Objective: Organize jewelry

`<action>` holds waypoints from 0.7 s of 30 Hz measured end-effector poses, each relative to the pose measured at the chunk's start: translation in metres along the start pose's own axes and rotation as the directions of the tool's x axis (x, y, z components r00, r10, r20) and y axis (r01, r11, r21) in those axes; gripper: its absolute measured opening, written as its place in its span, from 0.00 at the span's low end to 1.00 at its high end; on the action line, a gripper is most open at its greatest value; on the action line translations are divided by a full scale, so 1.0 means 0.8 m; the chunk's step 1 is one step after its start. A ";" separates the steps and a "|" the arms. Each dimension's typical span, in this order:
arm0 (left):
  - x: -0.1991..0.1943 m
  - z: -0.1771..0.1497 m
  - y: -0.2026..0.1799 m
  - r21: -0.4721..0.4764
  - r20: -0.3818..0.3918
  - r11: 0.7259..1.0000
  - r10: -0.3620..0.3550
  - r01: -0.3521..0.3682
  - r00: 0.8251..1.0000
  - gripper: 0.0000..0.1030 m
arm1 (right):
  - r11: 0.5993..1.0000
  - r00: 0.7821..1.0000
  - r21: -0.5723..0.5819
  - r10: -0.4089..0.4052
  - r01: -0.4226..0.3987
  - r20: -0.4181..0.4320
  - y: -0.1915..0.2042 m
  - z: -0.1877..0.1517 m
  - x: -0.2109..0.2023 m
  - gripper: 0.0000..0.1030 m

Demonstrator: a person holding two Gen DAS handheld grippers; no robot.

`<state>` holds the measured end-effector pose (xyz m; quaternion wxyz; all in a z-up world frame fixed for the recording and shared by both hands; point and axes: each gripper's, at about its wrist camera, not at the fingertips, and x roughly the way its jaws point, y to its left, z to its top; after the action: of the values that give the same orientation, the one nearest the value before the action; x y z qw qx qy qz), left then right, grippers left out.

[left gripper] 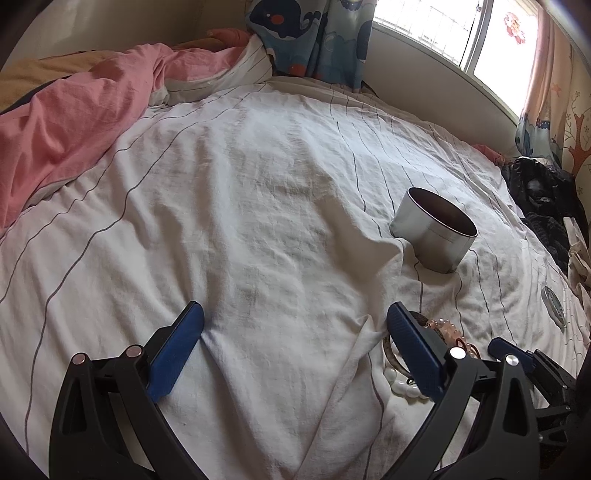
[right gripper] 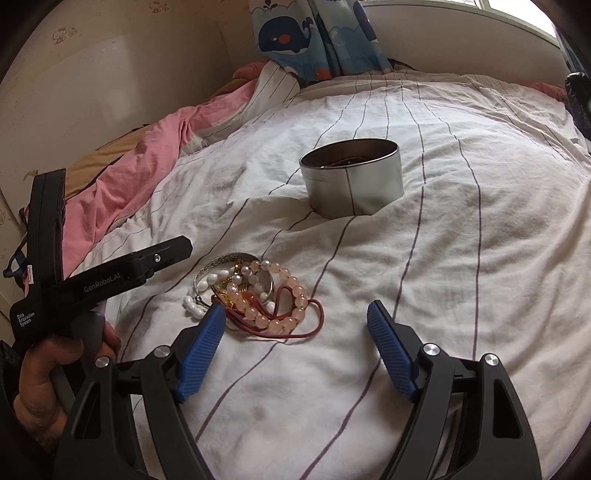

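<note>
A pile of jewelry (right gripper: 255, 295) lies on the white striped bedsheet (right gripper: 461, 240): a pink bead bracelet (right gripper: 291, 291), white beads (right gripper: 194, 308), a silver bangle (right gripper: 221, 262) and a red cord (right gripper: 314, 325). An open round metal tin (right gripper: 352, 181) stands behind it, something dark inside. My right gripper (right gripper: 295, 317) is open and empty, its left finger beside the pile. My left gripper (left gripper: 295, 314) is open and empty over bare sheet; the jewelry (left gripper: 447, 330) peeks out behind its right finger. The tin (left gripper: 434, 230) stands ahead to its right.
A pink blanket (left gripper: 74, 122) is bunched at the far left. A whale-print curtain (left gripper: 310, 33) hangs at the back. Dark clothes (left gripper: 543, 199) lie at the right edge. A small round metal object (left gripper: 554, 304) lies on the sheet right of the tin.
</note>
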<state>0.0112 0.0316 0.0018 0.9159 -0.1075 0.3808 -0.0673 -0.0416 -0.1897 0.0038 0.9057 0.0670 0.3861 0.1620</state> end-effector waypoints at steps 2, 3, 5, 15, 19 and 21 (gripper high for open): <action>0.000 0.000 0.000 0.002 -0.002 1.000 0.003 -0.003 1.000 0.93 | 0.999 1.000 -0.050 0.000 -0.001 -0.014 0.012 -0.002 0.003 0.62; 0.000 0.000 0.000 0.003 -0.003 1.000 0.004 -0.004 1.000 0.93 | 0.998 1.000 -0.066 0.005 -0.006 -0.018 0.016 -0.003 0.003 0.49; 0.000 0.000 0.001 0.000 0.000 1.000 -0.001 0.001 1.000 0.93 | 0.998 1.000 -0.065 0.009 -0.010 -0.019 0.017 -0.004 0.004 0.16; 0.000 0.001 0.001 -0.007 0.000 1.000 -0.007 0.007 1.000 0.93 | 0.985 0.994 0.147 0.085 -0.095 0.075 -0.027 -0.007 -0.038 0.05; -0.003 0.002 0.008 -0.043 0.011 0.999 -0.027 0.027 1.000 0.93 | 0.995 0.994 -0.026 0.100 -0.099 0.044 0.026 -0.003 -0.027 0.50; -0.004 0.002 0.012 -0.064 0.016 0.997 -0.037 0.038 0.999 0.93 | 0.991 0.996 -0.104 0.088 -0.085 0.027 0.048 -0.004 -0.021 0.55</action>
<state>0.0105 0.0419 0.0023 0.9133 -0.1445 0.3740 -0.0713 -0.0639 -0.1596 0.0226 0.9059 0.0398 0.3599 0.2196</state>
